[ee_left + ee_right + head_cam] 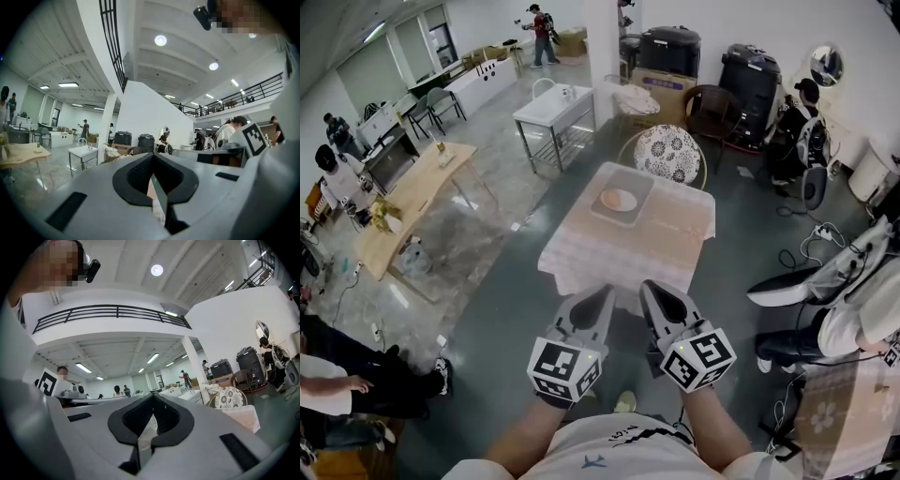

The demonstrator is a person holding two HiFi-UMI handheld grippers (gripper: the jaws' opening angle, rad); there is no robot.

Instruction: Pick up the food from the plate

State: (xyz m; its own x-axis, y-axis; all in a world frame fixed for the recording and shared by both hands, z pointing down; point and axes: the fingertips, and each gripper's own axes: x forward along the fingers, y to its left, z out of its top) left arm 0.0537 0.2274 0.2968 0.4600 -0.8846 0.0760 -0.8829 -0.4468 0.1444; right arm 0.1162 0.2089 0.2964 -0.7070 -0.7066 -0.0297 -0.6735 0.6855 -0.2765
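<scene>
An orange piece of food [612,199] lies on a pale plate [629,201] in a shallow tray [605,215] at the far side of a cloth-covered table [628,248]. My left gripper [602,293] and right gripper [653,286] are held side by side near my body, short of the table's near edge and well apart from the plate. Both are shut with nothing between the jaws. In the left gripper view the left gripper's [153,158] tips meet. The right gripper view shows the right gripper's [153,397] tips also meeting. The food is hidden in both gripper views.
A round patterned chair [667,153] stands behind the table, and a white metal table [553,111] further back left. A long wooden table [417,197] is at the left. People sit at the right [853,314] and lower left [342,386]. Black bins [752,80] line the back wall.
</scene>
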